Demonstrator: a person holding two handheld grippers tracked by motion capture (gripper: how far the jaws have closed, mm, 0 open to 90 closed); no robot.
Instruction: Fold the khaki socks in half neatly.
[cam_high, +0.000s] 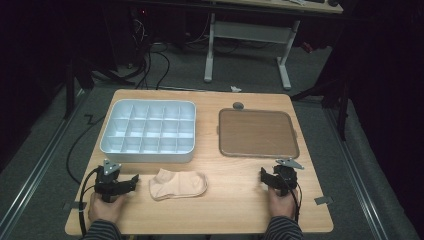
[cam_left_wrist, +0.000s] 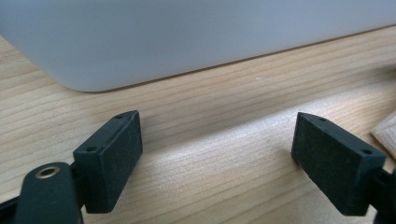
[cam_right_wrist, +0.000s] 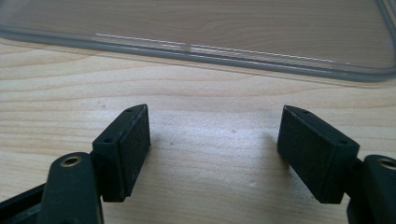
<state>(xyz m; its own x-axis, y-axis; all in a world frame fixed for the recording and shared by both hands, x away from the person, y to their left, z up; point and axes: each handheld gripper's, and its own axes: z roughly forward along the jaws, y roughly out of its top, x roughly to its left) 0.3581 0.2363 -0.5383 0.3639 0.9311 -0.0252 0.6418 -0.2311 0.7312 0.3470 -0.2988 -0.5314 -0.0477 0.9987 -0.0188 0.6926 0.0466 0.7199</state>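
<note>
A pale peach sock lies flat on the wooden table near its front edge, between my two grippers. My left gripper rests at the front left, just left of the sock. Its jaws stand open over bare wood, facing the white box's wall. The sock's edge shows at the right of the left gripper view. My right gripper rests at the front right, open with nothing between its jaws. The flat tray's grey rim lies just ahead of it.
A white box divided into several compartments stands at the back left. A flat brown tray with a grey rim lies at the back right. A small dark round piece sits behind the tray. Cables and a desk frame are on the floor beyond.
</note>
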